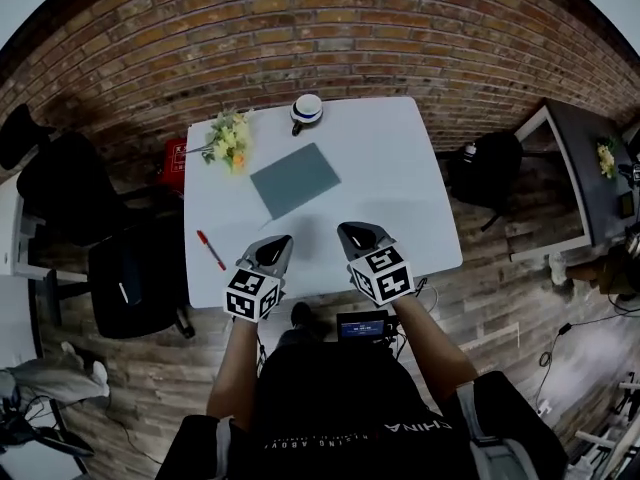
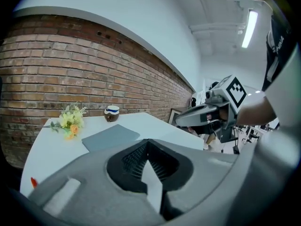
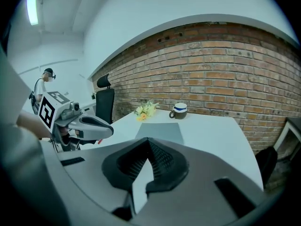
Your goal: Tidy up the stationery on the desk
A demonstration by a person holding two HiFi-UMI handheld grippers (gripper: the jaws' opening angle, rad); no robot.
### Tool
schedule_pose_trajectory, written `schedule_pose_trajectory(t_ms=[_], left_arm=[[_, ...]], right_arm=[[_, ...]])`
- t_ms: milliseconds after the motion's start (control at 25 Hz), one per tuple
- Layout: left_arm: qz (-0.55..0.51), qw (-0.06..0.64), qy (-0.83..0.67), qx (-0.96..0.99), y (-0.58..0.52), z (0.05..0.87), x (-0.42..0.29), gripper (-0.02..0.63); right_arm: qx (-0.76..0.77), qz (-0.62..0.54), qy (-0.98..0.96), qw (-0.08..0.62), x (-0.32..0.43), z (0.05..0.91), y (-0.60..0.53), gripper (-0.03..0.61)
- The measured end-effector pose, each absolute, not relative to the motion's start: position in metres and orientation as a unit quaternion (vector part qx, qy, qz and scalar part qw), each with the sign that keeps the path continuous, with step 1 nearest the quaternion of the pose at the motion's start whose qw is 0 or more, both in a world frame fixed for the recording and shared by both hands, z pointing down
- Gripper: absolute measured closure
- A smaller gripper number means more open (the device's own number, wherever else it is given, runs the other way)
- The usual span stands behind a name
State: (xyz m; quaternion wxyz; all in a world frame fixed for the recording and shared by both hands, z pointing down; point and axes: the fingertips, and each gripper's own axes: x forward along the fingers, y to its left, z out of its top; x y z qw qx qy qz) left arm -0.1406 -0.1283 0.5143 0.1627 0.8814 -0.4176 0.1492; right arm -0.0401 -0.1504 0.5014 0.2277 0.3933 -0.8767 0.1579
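1. My left gripper point(image 1: 275, 246) hovers over the near edge of the white desk point(image 1: 400, 188). In its own view the jaw tips point(image 2: 148, 142) meet with only a thin slit behind them, and nothing is between them.
2. My right gripper point(image 1: 355, 233) hangs just beside it, also at the near edge. Its tips point(image 3: 148, 141) are closed together and it is empty too.
3. Each gripper shows in the other's view: the right one point(image 2: 188, 119) from the left camera, the left one point(image 3: 106, 128) from the right camera. The two are level with each other and apart.
4. The red pen point(image 1: 211, 250) lies on the desk's left side near the front edge, left of my left gripper and not touching it. I see only a red sliver of it point(image 2: 33, 181) in the left gripper view.
5. A grey notebook point(image 1: 295, 179) lies flat and closed in the middle of the desk, turned at an angle, beyond both grippers.
6. A bunch of yellow flowers point(image 1: 230, 138) lies at the far left corner.
7. A brown mug with a white rim point(image 1: 306, 110) stands at the far edge by the brick wall point(image 1: 350, 28).
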Motion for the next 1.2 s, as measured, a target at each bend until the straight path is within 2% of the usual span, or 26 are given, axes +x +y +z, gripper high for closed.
schedule_pose_trajectory(t_ms=[360,560,840,1200], left_arm=[[0.154,0.168,-0.386,0.894,-0.170,0.522,-0.172,0.612],[0.143,0.173,-0.369,0.902,-0.180,0.522,-0.160,0.612],[0.107,0.156,-0.430,0.883,-0.202,0.502,-0.152,0.612],[0.087,0.154,-0.406,0.897,-0.200,0.484,-0.120,0.612]], right_arm=[[0.422,0.171,-0.860,0.231,-0.072,0.507,-0.181,0.569],[0.426,0.172,-0.858,0.231,-0.065,0.506,-0.193,0.569],[0.407,0.157,-0.870,0.228,-0.052,0.497,-0.208,0.569],[0.388,0.159,-0.884,0.207,-0.046,0.489,-0.214,0.569]])
